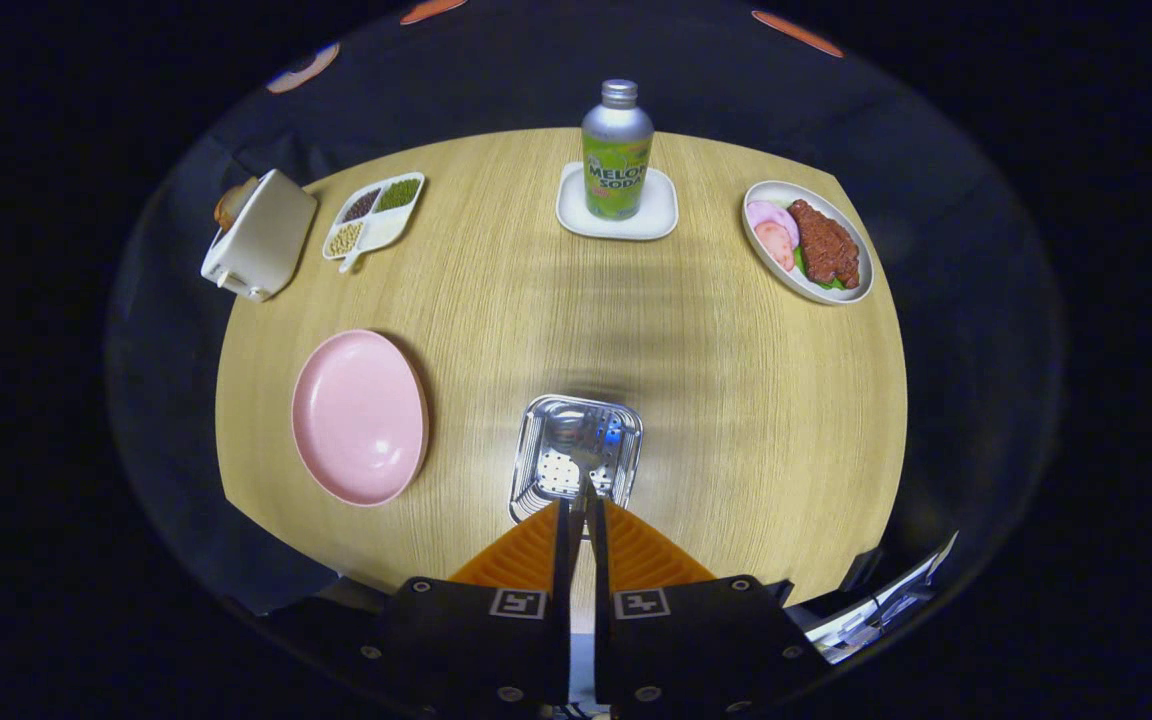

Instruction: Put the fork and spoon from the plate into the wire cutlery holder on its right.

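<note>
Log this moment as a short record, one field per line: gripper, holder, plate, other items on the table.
gripper: gripper poised over the holder, fingers nearly closed on a thin metal utensil; fork or spoon unclear
holder: wire cutlery holder just ahead of the fingertips, the utensil's head inside it
plate: pink plate, left of the holder, nothing on it
other items: soda bottle on a white coaster; divided snack dish; plate of meat; white toaster
surface: wooden table

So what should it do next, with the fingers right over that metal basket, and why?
Probably open the fingers. The gripper is closed on a slim metal utensil whose end hangs inside the wire cutlery holder, and the pink plate is bare, so letting go should drop it in.
</note>
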A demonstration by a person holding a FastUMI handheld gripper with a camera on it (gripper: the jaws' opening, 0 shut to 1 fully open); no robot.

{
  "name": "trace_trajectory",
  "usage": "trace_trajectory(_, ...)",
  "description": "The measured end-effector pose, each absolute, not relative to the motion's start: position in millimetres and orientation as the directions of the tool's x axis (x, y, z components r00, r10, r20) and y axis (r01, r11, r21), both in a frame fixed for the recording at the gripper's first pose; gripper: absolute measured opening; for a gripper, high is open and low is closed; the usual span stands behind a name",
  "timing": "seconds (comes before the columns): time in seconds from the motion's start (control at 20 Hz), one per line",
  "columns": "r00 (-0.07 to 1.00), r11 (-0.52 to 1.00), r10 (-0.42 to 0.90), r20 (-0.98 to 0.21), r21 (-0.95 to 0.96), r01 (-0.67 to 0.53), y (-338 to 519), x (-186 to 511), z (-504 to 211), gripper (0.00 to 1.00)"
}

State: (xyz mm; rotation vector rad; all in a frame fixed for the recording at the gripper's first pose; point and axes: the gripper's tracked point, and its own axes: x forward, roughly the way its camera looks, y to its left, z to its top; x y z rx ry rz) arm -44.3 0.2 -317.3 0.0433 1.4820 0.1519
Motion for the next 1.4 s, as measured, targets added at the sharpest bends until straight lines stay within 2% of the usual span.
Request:
trace_trajectory(0.25, 0.347, 0.985, 0.171, -0.922, 0.162, -0.055, 11.3, -9.7, -273.5, 0.12)
trace_trajectory(0.4, 0.509, 0.988, 0.157, -0.846, 0.142, -0.067, 11.6, 8.0, -238.2, 0.2)
trace_trajectory(0.5, 0.629, 0.992, 0.128, -0.767, 0.112, -0.066, 11.6, 26.2, -215.2, 0.27)
trace_trajectory(0.6, 0.721, 0.992, 0.124, -0.682, 0.093, -0.083, 4.7, 33.3, -179.3, 0.4)
trace_trajectory(0.65, 0.757, 0.993, 0.116, -0.643, 0.078, -0.086, 4.5, 37.2, -164.7, 0.49)
trace_trajectory(0.7, 0.793, 0.994, 0.11, -0.599, 0.07, -0.086, 4.6, 39.9, -150.0, 0.54)
trace_trajectory(0.75, 0.826, 0.994, 0.106, -0.554, 0.065, -0.085, 5.9, 42.3, -135.5, 0.66)
trace_trajectory(0.85, 0.878, 0.995, 0.1, -0.468, 0.057, -0.083, 9.5, 44.3, -107.7, 0.81)
trace_trajectory(0.95, 0.918, 0.995, 0.095, -0.385, 0.056, -0.079, 11.7, 46.2, -81.5, 0.86)
trace_trajectory(1.25, 0.986, 0.998, 0.064, -0.151, 0.033, -0.06, 9.2, 44.2, -13.0, 0.96)
trace_trajectory(1.4, 0.996, 0.999, 0.05, -0.077, 0.008, -0.05, 11.4, 38.6, 4.4, 0.96)
